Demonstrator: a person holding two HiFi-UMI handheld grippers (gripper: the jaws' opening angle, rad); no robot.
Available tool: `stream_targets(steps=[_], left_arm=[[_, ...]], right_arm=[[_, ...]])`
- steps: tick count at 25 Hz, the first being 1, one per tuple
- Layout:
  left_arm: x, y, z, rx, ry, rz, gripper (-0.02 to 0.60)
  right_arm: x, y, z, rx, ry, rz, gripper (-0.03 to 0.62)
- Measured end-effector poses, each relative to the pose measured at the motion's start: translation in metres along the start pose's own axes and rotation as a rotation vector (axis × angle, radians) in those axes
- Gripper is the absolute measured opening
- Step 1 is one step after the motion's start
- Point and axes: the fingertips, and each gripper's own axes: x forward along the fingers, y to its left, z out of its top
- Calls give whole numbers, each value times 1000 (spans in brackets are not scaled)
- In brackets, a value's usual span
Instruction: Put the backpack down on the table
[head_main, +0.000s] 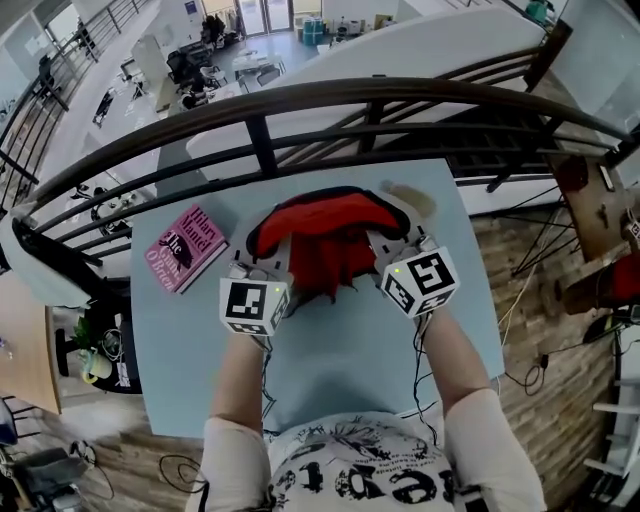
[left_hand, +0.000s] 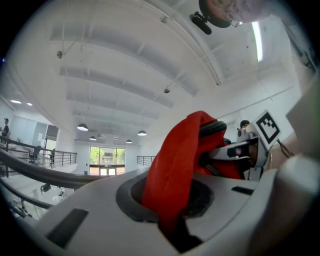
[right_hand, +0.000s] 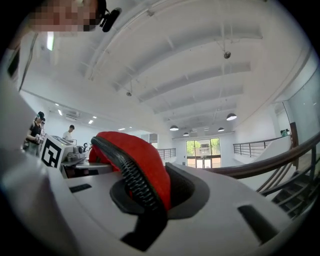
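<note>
We are in the lowering step. The soft red fabric backpack with a black zip (head_main: 322, 238) hangs between both grippers over the far half of the pale blue-grey bench (head_main: 345, 365), just short of the dark metal railing (head_main: 300, 100). From the head view we cannot tell whether its underside already touches the bench top. We judge that it is not yet let go.

The left gripper (left_hand: 170, 202) has its 2 white fingers (left_hand: 92, 205) closed almost fully on a fold of red cloth, which rises out of the gap between them. The right gripper (right_hand: 150, 200) is likewise clamped: its fingers (right_hand: 235, 200) pinch the bag's edge where the black zip runs, with red cloth bulging above. Each gripper holds 1 side of the bag, and the bag sags between them.

For the next move, we think both hands need to come down together and evenly, so the bag settles flat and does not tip toward the railing. Only when its weight rests on the bench should the fingers part and draw back toward us. A pink hardcover book (head_main: 186, 248) lies on the bench to the left, near the bag but apart from it. We would keep the bag clear of it.
</note>
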Motion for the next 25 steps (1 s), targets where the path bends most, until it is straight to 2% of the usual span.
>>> stream_targets(steps=[3,9,25], left_arm=[[-15,-11,-12,-9,21,-14,35],[-38,-37,-43,-13,135,-40,35],[-130,-111,-81,-69,237,69,84]], right_arm=[[-12,7,-11,18,24,9,44],[-34,13,-40,67,86,18,52],[-119,48,-86,65,157,68,84]])
